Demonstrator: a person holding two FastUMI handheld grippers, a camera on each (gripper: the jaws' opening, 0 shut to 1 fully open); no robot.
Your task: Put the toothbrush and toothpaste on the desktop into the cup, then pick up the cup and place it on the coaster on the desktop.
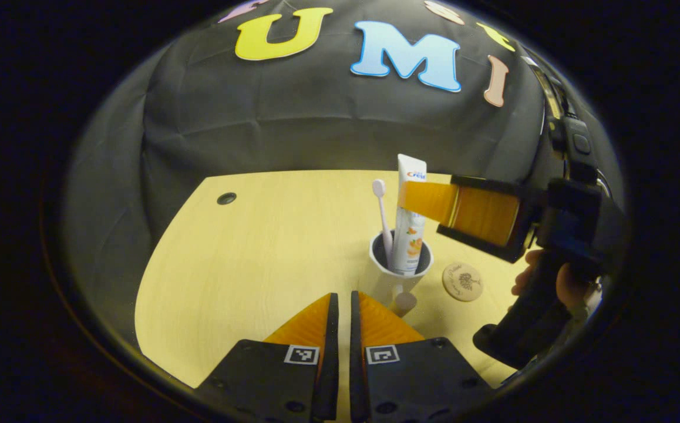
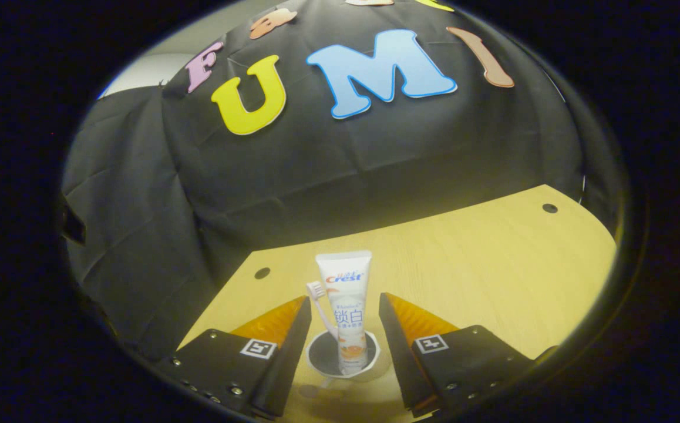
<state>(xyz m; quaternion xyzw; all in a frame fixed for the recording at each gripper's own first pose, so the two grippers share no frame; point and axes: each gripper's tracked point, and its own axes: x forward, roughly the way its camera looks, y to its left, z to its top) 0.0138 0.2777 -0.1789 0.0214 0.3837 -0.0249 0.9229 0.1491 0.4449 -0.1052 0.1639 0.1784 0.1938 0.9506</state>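
A white cup point(image 1: 401, 271) stands on the wooden desktop point(image 1: 269, 247). A white toothpaste tube point(image 1: 410, 226) and a pink toothbrush point(image 1: 382, 214) stand upright in it. To its right lies a round cork coaster point(image 1: 462, 281). My right gripper point(image 1: 419, 201) hovers above the cup at the tube's upper part. In the right gripper view the right gripper point(image 2: 344, 301) is open, a finger on each side of the toothpaste tube point(image 2: 346, 311) without touching it, above the cup point(image 2: 322, 359) and beside the toothbrush point(image 2: 319, 302). My left gripper point(image 1: 343, 302) is shut and holds nothing, just in front of the cup.
A hand point(image 1: 551, 282) holds the right gripper's handle at the right. The desktop has small round holes point(image 1: 226, 198) point(image 2: 549, 208) near its back edge. Black cloth hangs behind the desk. Bare wood stretches to the left of the cup.
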